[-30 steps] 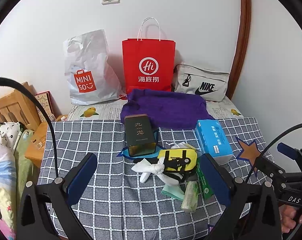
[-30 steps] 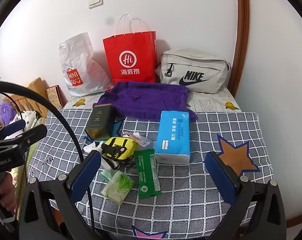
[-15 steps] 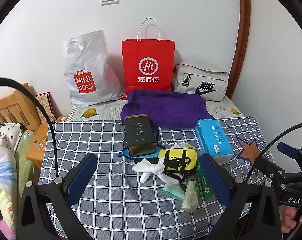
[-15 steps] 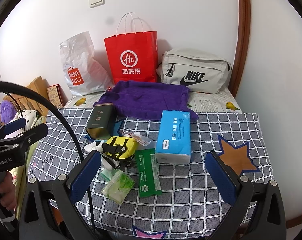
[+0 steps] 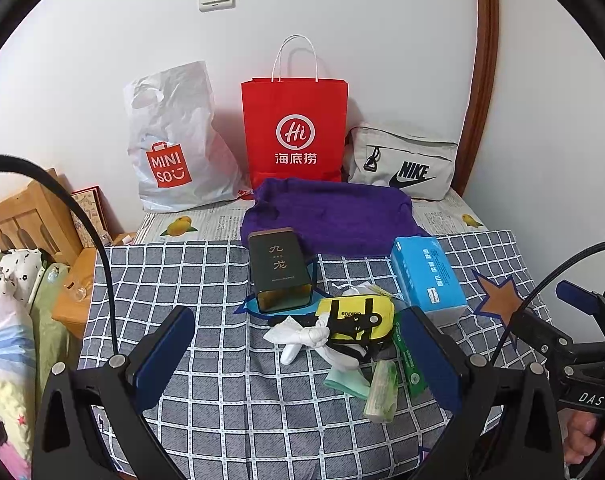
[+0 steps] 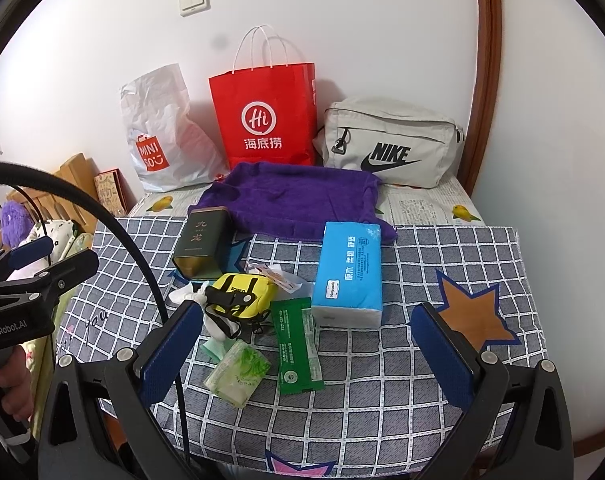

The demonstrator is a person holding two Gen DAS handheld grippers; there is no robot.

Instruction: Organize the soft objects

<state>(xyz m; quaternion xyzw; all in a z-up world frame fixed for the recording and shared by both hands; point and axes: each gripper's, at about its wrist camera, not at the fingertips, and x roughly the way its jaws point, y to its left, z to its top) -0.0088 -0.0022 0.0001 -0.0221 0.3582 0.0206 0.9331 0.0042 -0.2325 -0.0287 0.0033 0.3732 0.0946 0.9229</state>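
Note:
A pile of small items lies mid-table: a yellow pouch (image 5: pixel 358 316) (image 6: pixel 242 292), a knotted white cloth (image 5: pixel 302 338), a green sachet (image 6: pixel 296 344), a pale green tissue pack (image 6: pixel 238 372) (image 5: pixel 380 392) and a blue tissue pack (image 6: pixel 350 274) (image 5: pixel 426 276). A folded purple towel (image 5: pixel 330 216) (image 6: pixel 294 200) lies behind them. My left gripper (image 5: pixel 302 360) hovers open at the near edge, in front of the pile. My right gripper (image 6: pixel 306 356) is open too, over the sachet area, holding nothing.
A dark green tin (image 5: pixel 280 272) (image 6: pixel 200 246) stands left of the pile. Against the wall are a white plastic bag (image 5: pixel 174 140), a red paper bag (image 5: pixel 294 128) and a grey Nike bag (image 6: pixel 394 144). A wooden headboard (image 5: pixel 26 216) and bedding lie left.
The right wrist view has shifted slightly, so the objects sit a touch more to the right in it. Both grippers stay open and nothing on the table has moved.

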